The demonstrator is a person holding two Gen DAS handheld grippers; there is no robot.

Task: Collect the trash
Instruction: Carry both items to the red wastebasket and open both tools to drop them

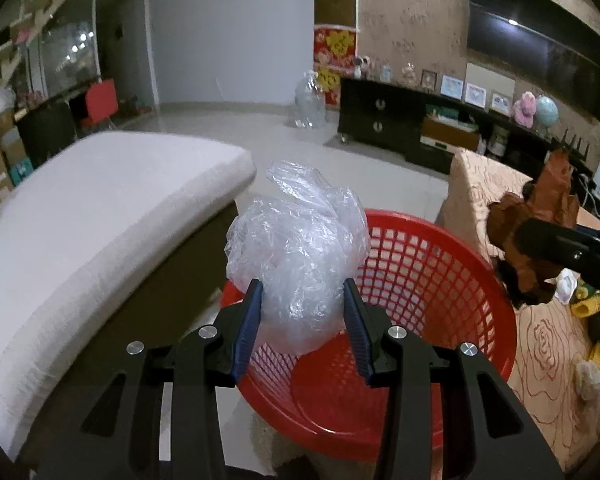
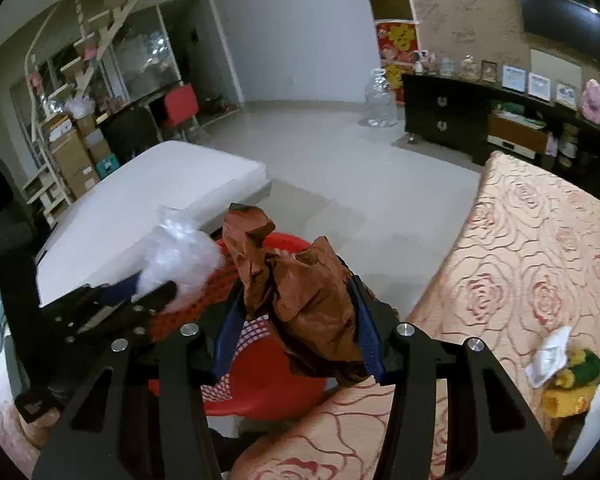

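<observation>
The left tongs [image 1: 302,304] pinch a clear plastic wad [image 1: 298,256] above the red basket [image 1: 440,280]; the right tongs [image 2: 300,320] pinch crumpled brown paper [image 2: 300,284] (near the rim). Each should let go only once centred over the basket.

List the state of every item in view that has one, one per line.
left gripper: shut on the clear plastic wad, above the basket.
clear plastic wad: crumpled, held.
right gripper: shut on the brown paper wad.
brown paper wad: crumpled, held near the basket's rim.
red basket: upright, open-topped, no trash visible inside.
white scrap: lying loose on the rose-patterned cover.
</observation>
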